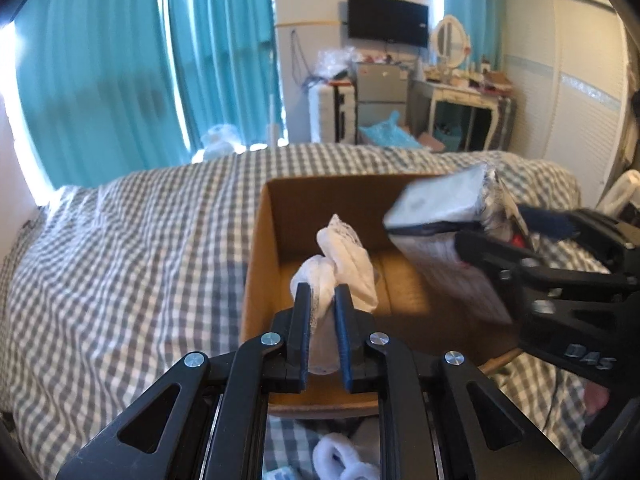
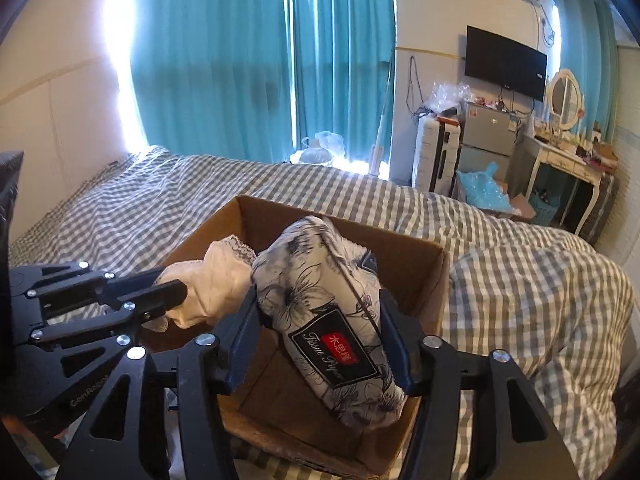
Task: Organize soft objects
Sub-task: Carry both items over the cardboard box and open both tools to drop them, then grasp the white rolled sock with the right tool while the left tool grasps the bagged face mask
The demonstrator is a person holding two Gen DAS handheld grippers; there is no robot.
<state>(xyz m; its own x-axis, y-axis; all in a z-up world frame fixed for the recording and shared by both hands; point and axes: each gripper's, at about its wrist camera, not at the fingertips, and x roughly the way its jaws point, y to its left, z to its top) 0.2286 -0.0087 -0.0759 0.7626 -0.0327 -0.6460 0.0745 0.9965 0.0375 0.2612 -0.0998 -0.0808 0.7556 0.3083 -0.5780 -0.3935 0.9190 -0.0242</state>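
Step in hand: depositing. Left gripper [image 1: 323, 304], jaws narrowly pinching a crumpled white lace-trimmed cloth [image 1: 344, 260], and right gripper [image 2: 320, 340], jaws clamped wide on a floral-printed soft tissue pack [image 2: 332, 312], both hover over the open brown cardboard box [image 2: 424, 280] on the grey-checked bed [image 1: 120, 240]. Next move, likely: lower, then release inside.

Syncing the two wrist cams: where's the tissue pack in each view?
Left wrist: tissue pack at right of centre, blurred, clamped by the right gripper above the cardboard box.
Right wrist: tissue pack at centre, squeezed between the near gripper's fingers, over the box.
Shared landmark: the wall TV, top centre in the left view, upper right in the right view.
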